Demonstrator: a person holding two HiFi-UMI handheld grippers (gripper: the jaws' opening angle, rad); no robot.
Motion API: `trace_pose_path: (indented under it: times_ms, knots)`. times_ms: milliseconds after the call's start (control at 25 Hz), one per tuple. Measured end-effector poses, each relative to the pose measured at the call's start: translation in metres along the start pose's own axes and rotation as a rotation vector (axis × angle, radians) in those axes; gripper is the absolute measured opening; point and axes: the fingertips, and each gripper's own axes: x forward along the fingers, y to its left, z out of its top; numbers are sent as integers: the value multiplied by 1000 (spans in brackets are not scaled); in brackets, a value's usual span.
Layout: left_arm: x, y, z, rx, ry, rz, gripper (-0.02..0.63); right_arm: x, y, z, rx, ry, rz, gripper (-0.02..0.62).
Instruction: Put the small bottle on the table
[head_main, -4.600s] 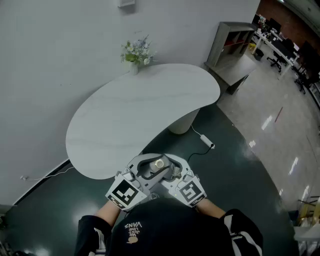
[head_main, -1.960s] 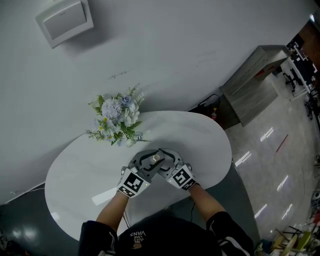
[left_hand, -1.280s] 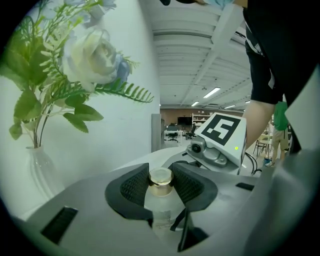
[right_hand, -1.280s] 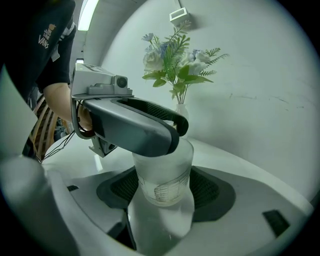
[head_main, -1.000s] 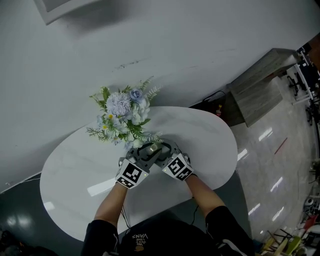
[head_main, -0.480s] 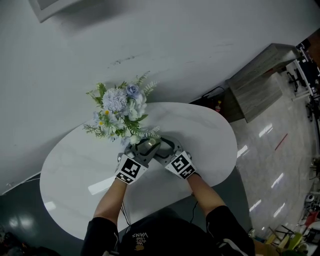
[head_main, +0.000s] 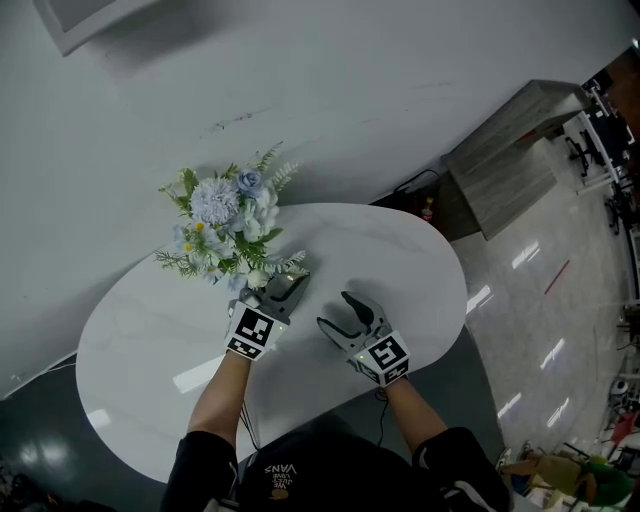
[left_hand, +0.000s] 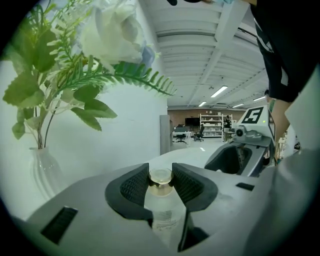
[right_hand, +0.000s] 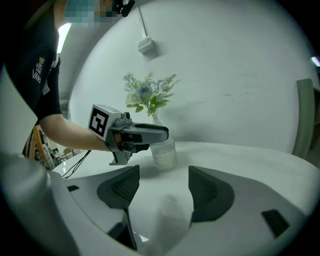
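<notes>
- Head view: my left gripper (head_main: 283, 290) is parked right at the foot of the flowers (head_main: 225, 215), over the white table (head_main: 140, 350). The right gripper (head_main: 340, 315) sits just beside it, jaws spread and nothing in them. I can barely make out the bottle from up here. My worry is crowding: if either hand swings wide, it clips the greenery.
- Left gripper view: the jaws are clamped on the bottle (left_hand: 162, 210) up high, at the neck just under the gold cap (left_hand: 161, 176). The vase (left_hand: 45, 172) stands close on the left, with leaves hanging over the top. A grip that high could let the body swing or tilt, so it might land on an edge and tip over. Opening the jaws wide could also nudge the vase.
- Right gripper view: the jaws are wide apart and empty. Past them I see the left gripper (right_hand: 160, 134) holding the bottle (right_hand: 164, 152) low at the tabletop (right_hand: 250, 160), with the vase (right_hand: 156, 121) right behind it. I can't tell if the base actually touches. If I let go with a gap underneath, it drops and may roll. If I pull back crooked, a pad could drag it over.
</notes>
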Motion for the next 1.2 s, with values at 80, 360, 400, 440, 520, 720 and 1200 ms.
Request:
trace_pose_path:
  times_ms: [80,360,400,440,520,720,1200]
  knots:
    - [4,5,1,-2,-4,20,159,-12,0,-1,32,-16,-25,281]
    - [15,19,4,-10,-17,90,160,-44,-2,-4,85,-40,-76,281]
    - [17,20,5,-12,-19,99,160,-48,-3,-5,89,-42,-84,280]
    - [18,22,5,-13,-21,107,160,-52,-5,-4,94,-45,-92,281]
    - [20,24,6,-12,-23,120,160,-59,-7,-4,102,-51,-109,281]
    - [20,24,7,9,-33,134,161,-71,-6,-1,111,-66,-130,279]
    - [5,13,12,29,-58,182,224,-92,11,13,109,-120,-116,281]
